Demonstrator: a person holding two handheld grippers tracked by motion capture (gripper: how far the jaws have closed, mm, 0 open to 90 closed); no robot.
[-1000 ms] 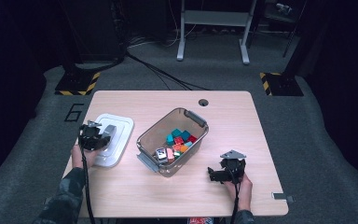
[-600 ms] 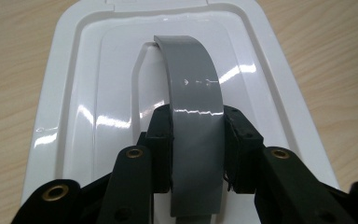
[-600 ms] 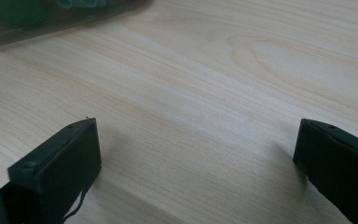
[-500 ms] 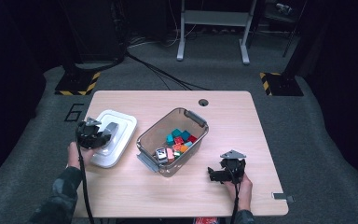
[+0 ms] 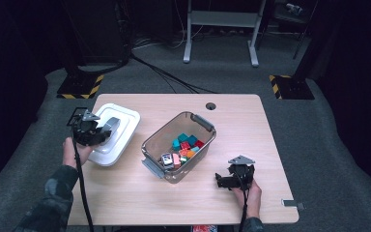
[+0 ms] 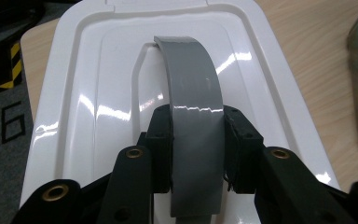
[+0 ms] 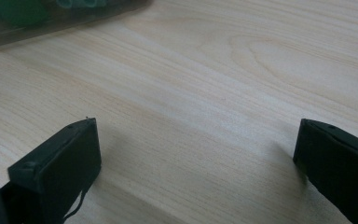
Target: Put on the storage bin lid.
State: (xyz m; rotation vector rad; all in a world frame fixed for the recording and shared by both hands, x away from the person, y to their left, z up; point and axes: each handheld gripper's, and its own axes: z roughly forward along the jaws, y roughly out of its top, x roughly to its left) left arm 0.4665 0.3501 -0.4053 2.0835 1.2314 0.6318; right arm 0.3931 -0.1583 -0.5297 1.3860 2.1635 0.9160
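Note:
A white lid (image 5: 117,133) (image 6: 98,88) with a grey handle (image 6: 193,121) is at the table's left, raised at my side. My left gripper (image 5: 96,133) (image 6: 196,154) is shut on that grey handle, one pad on each side of it. A clear bin (image 5: 150,145) holding several coloured blocks (image 5: 183,145) stands in the middle of the table. My right gripper (image 5: 222,180) (image 7: 198,144) rests low over the bare wood at the front right, open, with nothing between its fingers (image 7: 60,163).
The wooden table (image 5: 251,130) has a round cable hole (image 5: 210,106) near its far edge. The bin's corner (image 7: 51,14) lies just beyond the right gripper. Grey carpet and a white frame (image 5: 221,24) lie beyond the table.
My left gripper has risen with the lid by its handle, so the lid now tilts up off the table. The right gripper has stayed put.

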